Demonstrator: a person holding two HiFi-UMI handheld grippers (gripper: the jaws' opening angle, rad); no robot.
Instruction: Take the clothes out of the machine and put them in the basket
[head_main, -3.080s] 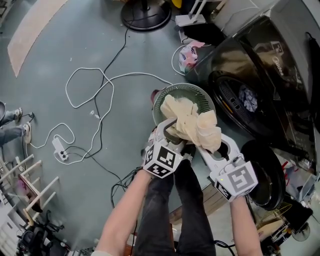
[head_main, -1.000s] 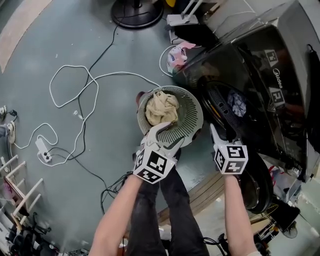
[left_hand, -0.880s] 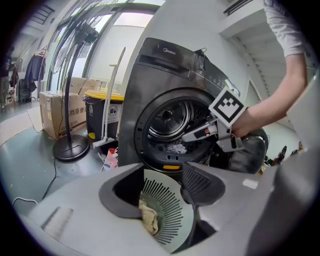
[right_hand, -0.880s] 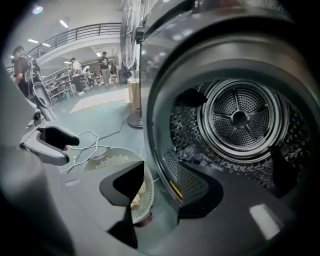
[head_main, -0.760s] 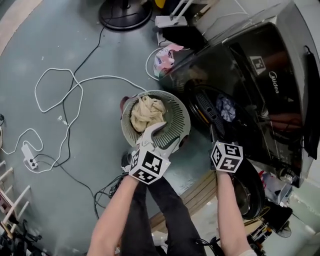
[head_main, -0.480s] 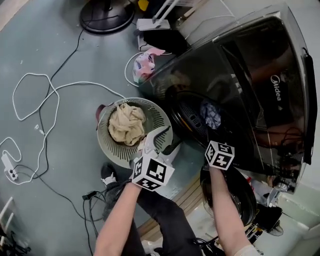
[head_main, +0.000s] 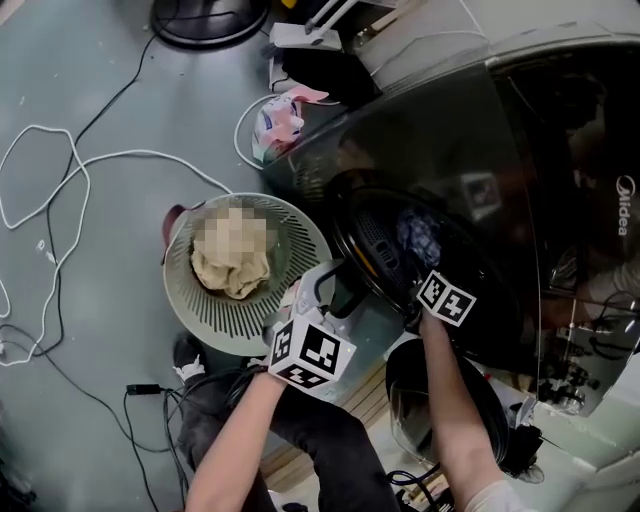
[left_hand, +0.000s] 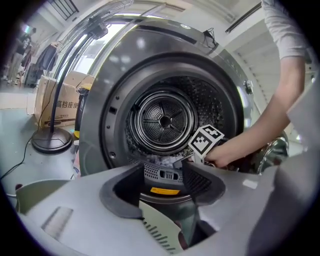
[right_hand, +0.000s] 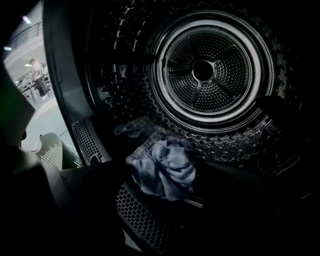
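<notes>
At the open front of the dark machine (head_main: 560, 150) the task is partly done, I judge. The round basket (head_main: 295, 235) beside it already holds a beige cloth (head_main: 230, 280), and a blue cloth (right_hand: 165, 170) is left in the drum. The right hand-held gripper (right_hand: 167, 200) reaches inside; its jaws have just been opening, with that cloth between them, unpressed. The left hand-held gripper (head_main: 335, 285) hangs released and empty near the basket rim. The grey-green floor carries white cables (head_main: 150, 153) and a fan base (head_main: 205, 20).

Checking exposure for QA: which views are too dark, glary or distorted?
Right gripper view: underexposed inside the drum, foreground near black, only the blue cloth readable. Left gripper view: well lit, strong fisheye bend. Head view: glossy machine front shows reflections.
</notes>
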